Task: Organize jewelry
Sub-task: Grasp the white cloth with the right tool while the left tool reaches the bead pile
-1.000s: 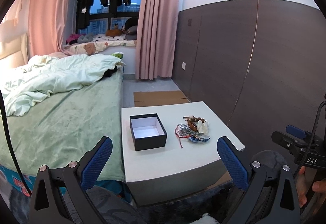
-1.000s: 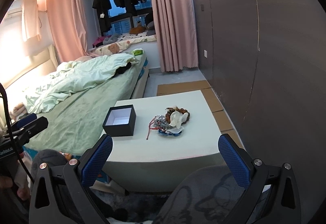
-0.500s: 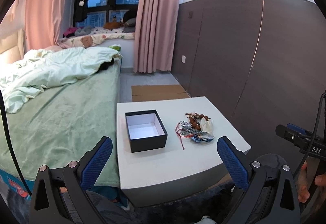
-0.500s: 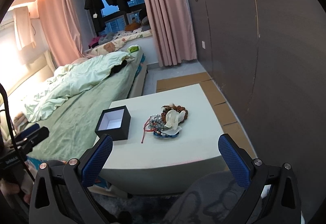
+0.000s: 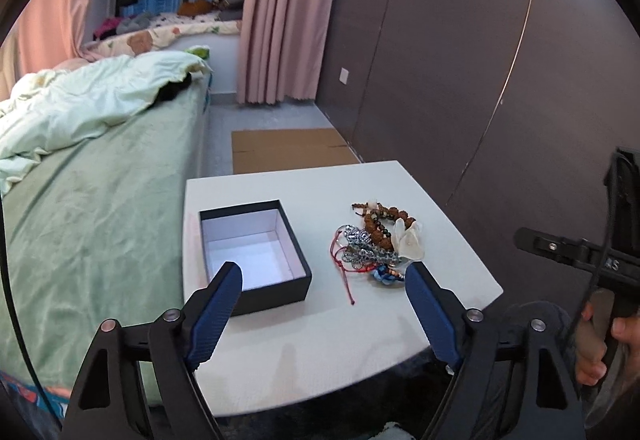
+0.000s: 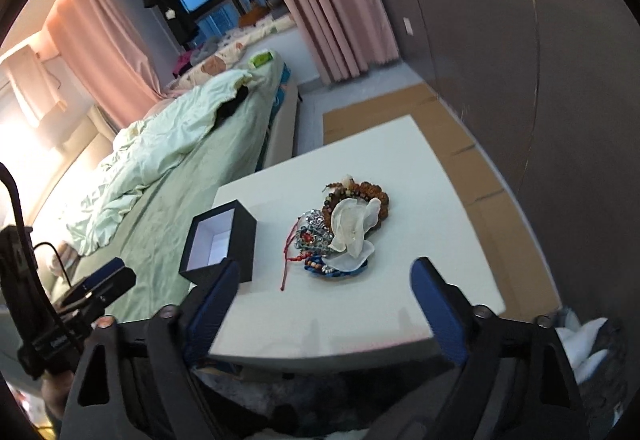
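An open black box point(image 5: 253, 254) with a white lining stands on the left of a white table point(image 5: 320, 356). Right of it lies a heap of jewelry point(image 5: 378, 242): brown bead bracelets, silver chains, a red cord, a white shell-like piece. My left gripper point(image 5: 323, 292) hovers over the table's near edge, its jaws closing with nothing between them. In the right wrist view the box point(image 6: 222, 240) and the jewelry heap point(image 6: 344, 228) lie ahead of my right gripper point(image 6: 325, 292), whose jaws are also closing on nothing.
A bed point(image 5: 92, 199) with a green cover runs along the table's left side. A dark panelled wall point(image 5: 460, 79) stands to the right. Flattened cardboard point(image 5: 288, 149) lies on the floor beyond the table. A person's hand point(image 5: 600, 344) grips the other tool at the right.
Both grippers have moved forward and down toward the table, so the box and jewelry look larger. Both pairs of fingers stand a little narrower than before. The right view has rolled.
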A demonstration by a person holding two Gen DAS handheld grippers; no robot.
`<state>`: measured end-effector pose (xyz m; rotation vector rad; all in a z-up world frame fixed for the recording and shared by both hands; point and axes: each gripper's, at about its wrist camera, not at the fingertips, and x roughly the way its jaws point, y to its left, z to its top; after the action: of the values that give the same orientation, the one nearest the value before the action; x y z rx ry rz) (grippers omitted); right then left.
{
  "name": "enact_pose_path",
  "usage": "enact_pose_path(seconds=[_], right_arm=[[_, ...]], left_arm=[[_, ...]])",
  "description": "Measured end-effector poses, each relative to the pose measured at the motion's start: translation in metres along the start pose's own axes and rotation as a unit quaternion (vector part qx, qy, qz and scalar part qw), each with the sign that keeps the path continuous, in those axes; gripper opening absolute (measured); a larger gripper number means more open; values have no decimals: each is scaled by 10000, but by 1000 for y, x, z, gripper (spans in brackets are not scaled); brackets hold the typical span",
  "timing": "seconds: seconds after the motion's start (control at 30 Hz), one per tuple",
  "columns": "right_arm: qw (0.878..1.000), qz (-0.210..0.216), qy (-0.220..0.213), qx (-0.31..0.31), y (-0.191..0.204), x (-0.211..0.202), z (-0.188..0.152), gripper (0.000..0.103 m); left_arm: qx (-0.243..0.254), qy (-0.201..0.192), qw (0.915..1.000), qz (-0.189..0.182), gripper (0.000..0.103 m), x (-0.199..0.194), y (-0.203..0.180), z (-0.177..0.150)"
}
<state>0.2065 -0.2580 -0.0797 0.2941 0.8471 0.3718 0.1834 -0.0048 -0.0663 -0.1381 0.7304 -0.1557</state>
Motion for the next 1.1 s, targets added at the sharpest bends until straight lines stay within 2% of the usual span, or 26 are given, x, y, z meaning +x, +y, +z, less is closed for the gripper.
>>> enact_pose_path(seconds=[0.17, 0.3, 0.43, 0.63, 0.73, 0.77, 0.8, 0.87, 0.97, 1.1], right_arm=[[9986, 9, 453, 269, -14, 45, 21, 73], [9950, 130, 820, 561, -23, 76, 35, 72], [9914, 72, 1113, 681, -26, 103, 43, 71], [9837, 34, 1587, 849, -28, 150, 45, 63], [9811, 32, 1720, 888, -33, 168, 41, 51], [9796, 63, 1775, 937, -36, 173, 39, 42], [9781, 94, 1825, 994, -39, 178, 37, 25], [9774, 109, 1863, 995, -45, 183, 34, 4], [9781, 344, 1723, 1114, -54, 178, 34, 3], [9823, 634, 1301, 1186, -62, 153, 42, 3]], left_arm=[[1, 280, 9996, -9, 75, 31, 3, 17], [-30, 470, 9989, 22, 75, 52, 9, 31], [-72, 662, 9978, -25, 69, 71, 11, 45], [-29, 1010, 9948, -83, 66, 103, 6, 64], [22, 1106, 9938, -66, 58, 119, 3, 69], [38, 1155, 9933, -80, 56, 124, 2, 70], [36, 1213, 9925, -113, 56, 131, 0, 70], [12, 1314, 9911, -208, 51, 142, -2, 70], [72, 1413, 9897, -232, 48, 158, -7, 71], [82, 1561, 9871, -354, 48, 178, -16, 74]])
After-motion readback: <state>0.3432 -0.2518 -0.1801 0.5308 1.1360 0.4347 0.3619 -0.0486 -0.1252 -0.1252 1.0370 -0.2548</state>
